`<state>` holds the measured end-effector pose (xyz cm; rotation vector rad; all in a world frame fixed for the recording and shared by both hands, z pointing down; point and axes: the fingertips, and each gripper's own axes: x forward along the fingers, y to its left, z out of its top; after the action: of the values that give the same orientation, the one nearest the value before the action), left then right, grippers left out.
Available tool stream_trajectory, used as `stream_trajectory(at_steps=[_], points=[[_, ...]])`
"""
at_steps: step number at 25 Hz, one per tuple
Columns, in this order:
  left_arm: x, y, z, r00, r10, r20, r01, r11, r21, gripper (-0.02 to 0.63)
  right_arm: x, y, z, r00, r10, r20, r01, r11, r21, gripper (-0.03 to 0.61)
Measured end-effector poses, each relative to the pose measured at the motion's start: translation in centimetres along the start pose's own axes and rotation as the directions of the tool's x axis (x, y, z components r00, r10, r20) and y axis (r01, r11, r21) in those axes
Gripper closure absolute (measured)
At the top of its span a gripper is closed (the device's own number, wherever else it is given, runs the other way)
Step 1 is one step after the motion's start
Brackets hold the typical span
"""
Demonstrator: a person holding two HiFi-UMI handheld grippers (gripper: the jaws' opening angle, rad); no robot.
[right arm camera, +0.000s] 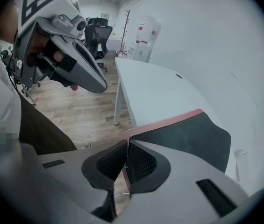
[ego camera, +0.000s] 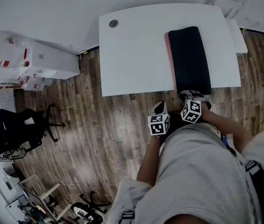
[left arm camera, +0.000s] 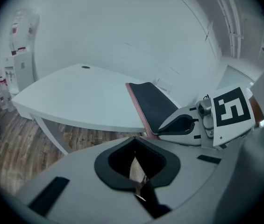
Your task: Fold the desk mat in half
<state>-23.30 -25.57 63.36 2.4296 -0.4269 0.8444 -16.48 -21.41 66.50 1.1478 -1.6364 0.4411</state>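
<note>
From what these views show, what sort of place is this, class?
Most likely an office: a white desk with a desk mat on it, a black swivel chair on the wood floor, and a water dispenser.

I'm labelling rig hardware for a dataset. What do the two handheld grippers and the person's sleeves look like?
The left gripper and right gripper have light grey shells with black textured pads. Each carries a white cube with black square markers. The person wears a light short-sleeved top.
</note>
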Motion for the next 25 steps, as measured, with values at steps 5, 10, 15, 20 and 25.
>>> stream_trajectory(at_steps=[5,10,15,20,25], points=[[-0.4,1.2,0.1,1.000,0.001,0.000,-0.001,1.000,0.000,0.601,0.4,0.1,1.0,1.000,-0.008,-0.002,0.008,1.000,0.007,0.528],[-0.7,1.9,0.2,1.000,-0.008,-0.002,0.008,1.000,0.004,0.601,0.6,0.3,1.4,1.000,-0.018,-0.013,0.018,1.000,0.012,0.528],[-0.6,2.2,0.2,1.000,-0.027,-0.009,0.027,1.000,0.007,0.601,0.7,0.5,1.6,0.999,-0.025,-0.024,0.026,0.999,0.023,0.528],[-0.3,2.4,0.8,1.000,-0.031,0.003,0.031,0.999,0.010,0.601,0.7,0.0,1.7,0.999,-0.031,-0.026,0.031,0.999,0.019,0.528],[-0.8,2.3,0.7,0.999,-0.002,0.039,0.004,0.999,-0.042,0.601,0.4,0.4,1.5,0.999,-0.024,-0.023,0.024,1.000,-0.018,0.528]])
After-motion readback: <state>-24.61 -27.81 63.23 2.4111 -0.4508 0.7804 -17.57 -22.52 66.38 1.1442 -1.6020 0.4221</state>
